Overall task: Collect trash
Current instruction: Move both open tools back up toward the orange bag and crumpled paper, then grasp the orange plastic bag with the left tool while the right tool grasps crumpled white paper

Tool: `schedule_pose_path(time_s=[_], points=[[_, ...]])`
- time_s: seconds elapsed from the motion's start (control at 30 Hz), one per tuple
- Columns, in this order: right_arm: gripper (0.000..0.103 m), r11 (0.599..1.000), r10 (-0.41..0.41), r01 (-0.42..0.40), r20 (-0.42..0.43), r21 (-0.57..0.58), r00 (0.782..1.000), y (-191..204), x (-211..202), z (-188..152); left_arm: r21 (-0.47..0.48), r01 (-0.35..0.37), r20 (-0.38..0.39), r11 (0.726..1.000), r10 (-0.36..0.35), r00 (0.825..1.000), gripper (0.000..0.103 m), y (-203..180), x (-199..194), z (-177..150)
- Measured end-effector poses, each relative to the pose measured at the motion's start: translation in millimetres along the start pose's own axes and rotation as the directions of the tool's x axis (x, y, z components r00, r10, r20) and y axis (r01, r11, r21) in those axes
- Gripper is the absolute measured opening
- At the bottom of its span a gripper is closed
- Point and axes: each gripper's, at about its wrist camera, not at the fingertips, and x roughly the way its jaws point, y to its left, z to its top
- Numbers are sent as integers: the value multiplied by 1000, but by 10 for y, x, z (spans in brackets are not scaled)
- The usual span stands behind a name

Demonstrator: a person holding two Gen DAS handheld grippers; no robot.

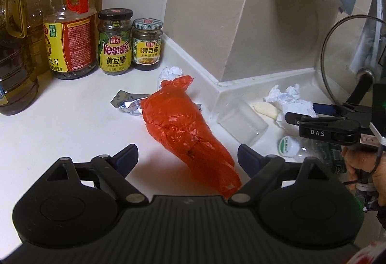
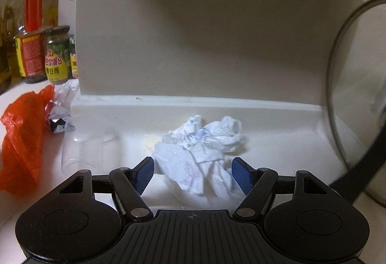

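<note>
Left wrist view: jars (image 1: 115,43) labelled "Yes!", dark paste seen inside | left gripper (image 1: 188,155) spread around orange bag (image 1: 185,128) | right gripper (image 2: 193,173) apart, crumpled tissue (image 2: 200,148) lying between on the counter (image 1: 60,133)

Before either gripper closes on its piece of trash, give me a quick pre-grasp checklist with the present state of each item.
1. Left gripper open wide enough for the orange bag: ok, fingers stand apart on either side of it.
2. Orange bag between the left fingers: ok, though no contact yet.
3. Right gripper lined up on the crumpled tissue: ok, tissue lies between the fingers.
4. Right fingers pressing the tissue: not ok, gaps show on both sides.
5. Clear plastic cup out of both grasp paths: cannot tell, it lies close to the bag.
6. Glass lid clear of the right gripper: ok, off to the side.
</note>
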Motion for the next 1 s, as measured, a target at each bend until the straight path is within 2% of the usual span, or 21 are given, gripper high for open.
schedule_pose_path(time_s=[0.07, 0.17, 0.33, 0.43, 0.5, 0.67, 0.87, 0.9, 0.97, 1.0], points=[[32, 999, -1, 2, 7, -37, 1000, 67, 9, -2, 3, -10, -7, 1000, 10, 1000, 88, 7, 25, -4], [22, 998, 9, -6, 47, -67, 999, 170, -94, -11, 8, -23, -19, 1000, 23, 1000, 88, 28, 67, -17], [20, 990, 72, -55, 127, -132, 989, 425, -397, -8, 6, -33, -26, 999, 33, 999, 88, 67, 123, -18], [20, 985, 119, -99, 146, -138, 982, 555, -568, -28, 2, -34, -24, 999, 34, 999, 88, 81, 154, -7], [20, 984, 122, -98, 160, -149, 980, 624, -650, -43, -1, -35, -23, 999, 35, 999, 88, 86, 173, 7], [20, 988, 134, -120, 165, -97, 977, 622, -783, -75, -28, -24, -17, 999, 23, 1000, 88, 85, 261, 74], [20, 991, 133, -128, 152, -39, 980, 556, -862, -102, -103, 7, 10, 995, -6, 1000, 86, 45, 406, 197], [20, 991, 132, -128, 148, -33, 980, 552, -859, -107, -102, 3, 9, 995, -2, 1000, 82, 31, 439, 216], [20, 992, 127, -125, 144, -23, 981, 537, -865, -126, -103, -10, -5, 995, 10, 1000, 68, 31, 501, 241], [20, 992, 125, -124, 142, -18, 982, 530, -869, -135, -108, -15, -12, 994, 14, 1000, 57, 42, 517, 248]])
